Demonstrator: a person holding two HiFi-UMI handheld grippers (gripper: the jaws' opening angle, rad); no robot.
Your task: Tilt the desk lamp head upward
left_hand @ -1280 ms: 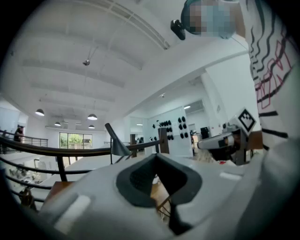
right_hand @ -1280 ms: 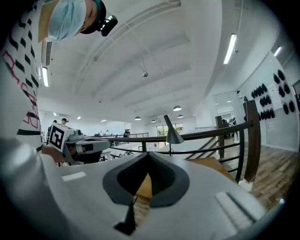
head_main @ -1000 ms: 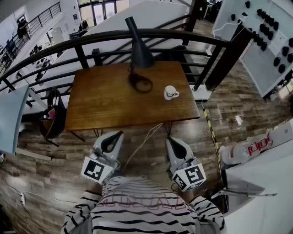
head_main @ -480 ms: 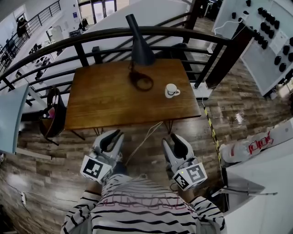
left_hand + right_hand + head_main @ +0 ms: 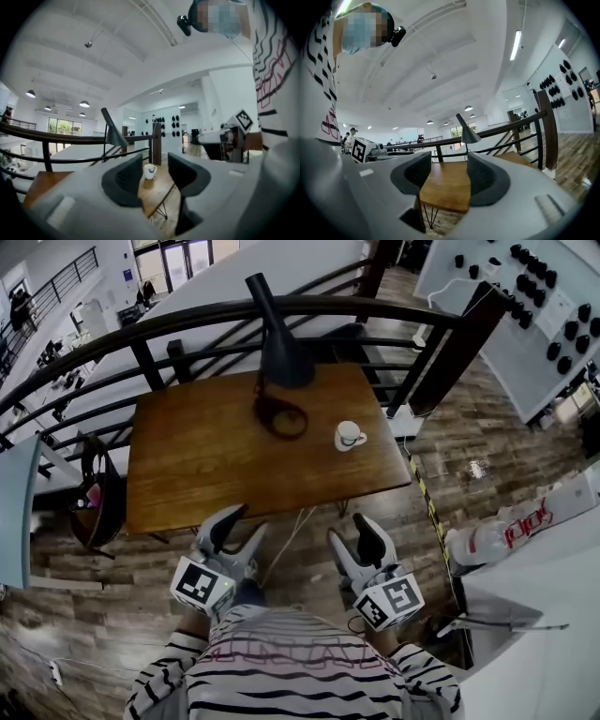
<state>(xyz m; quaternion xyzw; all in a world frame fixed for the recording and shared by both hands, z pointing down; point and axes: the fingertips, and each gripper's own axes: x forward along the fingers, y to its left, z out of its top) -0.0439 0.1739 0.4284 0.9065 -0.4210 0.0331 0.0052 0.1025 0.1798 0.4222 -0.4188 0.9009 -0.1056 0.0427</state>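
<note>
Approach: left gripper (image 5: 239,529) and right gripper (image 5: 352,536) short of wooden table (image 5: 187,460), jaws opening, empty, readying for desk lamp head (image 5: 283,360).

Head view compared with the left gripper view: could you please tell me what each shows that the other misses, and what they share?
Only the head view shows the desk lamp's round base and the dark bag left of the wooden table. Only the left gripper view shows the ceiling lights and the left gripper with its pads face on, jaws opening, nothing between them. Both show the lamp's shade, the white cup, the table and the railing.
</note>
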